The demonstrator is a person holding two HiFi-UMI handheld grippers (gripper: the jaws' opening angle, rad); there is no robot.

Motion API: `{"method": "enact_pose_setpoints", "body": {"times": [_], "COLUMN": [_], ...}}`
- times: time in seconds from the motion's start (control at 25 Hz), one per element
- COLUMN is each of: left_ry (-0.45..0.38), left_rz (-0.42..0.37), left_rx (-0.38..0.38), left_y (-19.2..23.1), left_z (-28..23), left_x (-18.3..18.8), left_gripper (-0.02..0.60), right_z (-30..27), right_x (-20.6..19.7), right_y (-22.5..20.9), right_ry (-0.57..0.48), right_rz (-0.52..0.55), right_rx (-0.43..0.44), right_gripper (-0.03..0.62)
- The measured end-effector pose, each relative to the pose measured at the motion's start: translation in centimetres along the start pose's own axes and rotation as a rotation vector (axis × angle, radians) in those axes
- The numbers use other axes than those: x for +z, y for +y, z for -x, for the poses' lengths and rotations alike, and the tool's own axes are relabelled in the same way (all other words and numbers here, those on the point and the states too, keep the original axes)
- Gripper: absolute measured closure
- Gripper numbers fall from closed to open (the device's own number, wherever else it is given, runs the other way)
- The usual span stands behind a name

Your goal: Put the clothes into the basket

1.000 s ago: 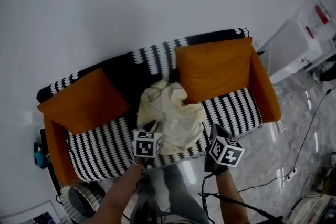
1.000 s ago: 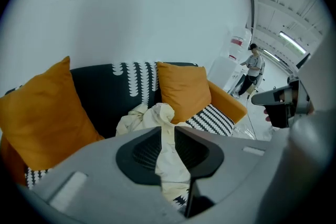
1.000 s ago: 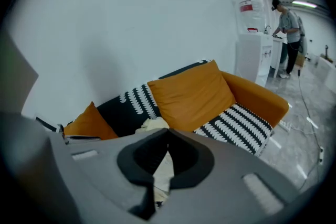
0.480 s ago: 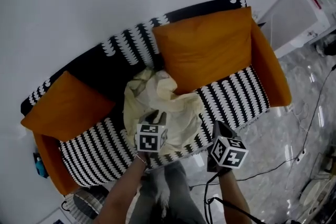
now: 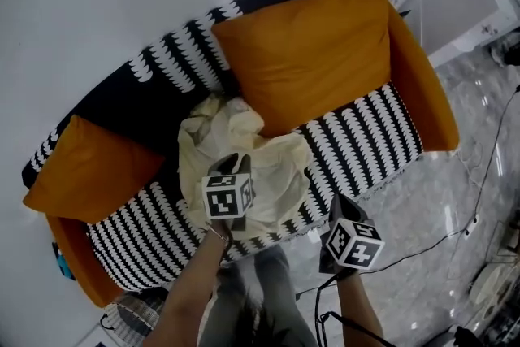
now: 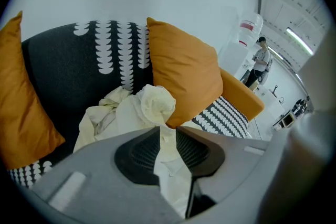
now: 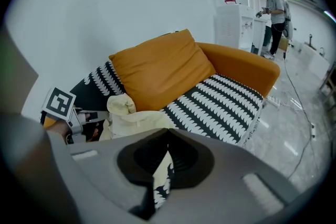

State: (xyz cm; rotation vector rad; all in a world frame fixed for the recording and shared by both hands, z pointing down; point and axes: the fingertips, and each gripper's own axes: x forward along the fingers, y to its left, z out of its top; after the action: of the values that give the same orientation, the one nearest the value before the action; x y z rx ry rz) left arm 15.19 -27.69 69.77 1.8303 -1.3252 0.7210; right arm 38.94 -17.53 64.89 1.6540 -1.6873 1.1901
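Both grippers have come down toward the sofa over the last second, and the sofa now fills more of the head view. The left gripper has moved from the sofa's front edge to above the cream clothes, which lie heaped on the sofa seat between the two orange cushions. Its fingers have just been opening and now stand apart. Cloth shows through the gap, but it lies beyond the tips and nothing is gripped. The right gripper hangs off the sofa's front edge, its fingers closed tip to tip and empty. What looks like the basket sits on the floor by the sofa's front corner, partly cut off. I judge this to be the approach to a first grab, with nothing in the basket yet.
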Motion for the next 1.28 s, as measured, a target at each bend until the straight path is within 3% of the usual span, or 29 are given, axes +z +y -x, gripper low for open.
{"method": "enact_pose_setpoints", "body": {"times": [0.4,0.56,1.0,1.28], "left_ry": [-0.033,-0.019,0.037,0.046], "left_rz": [0.289,0.365,0.347,0.330], "left_rx": [0.085,0.073,0.035,0.056], "left_y": [1.9,2.3,3.1,3.8], "left_z": [-1.4,-2.8,-7.2,-6.1], "left_x": [1.0,0.5,-0.2,-0.9], "left_gripper": [0.457,0.442,0.439,0.558], "right_z": [-0.2,-0.9,-3.1,-3.0], "right_x": [-0.3,-0.3,-1.7,-1.9], "right_y": [-0.3,0.6,1.4,1.7], "right_ry": [0.034,0.044,0.061,0.068], "right_rz": [-0.008,-0.004,-0.002,-0.001], "right_rx": [-0.011,-0.001,0.015,0.028], "right_gripper": [0.591,0.591,0.591,0.591]}}
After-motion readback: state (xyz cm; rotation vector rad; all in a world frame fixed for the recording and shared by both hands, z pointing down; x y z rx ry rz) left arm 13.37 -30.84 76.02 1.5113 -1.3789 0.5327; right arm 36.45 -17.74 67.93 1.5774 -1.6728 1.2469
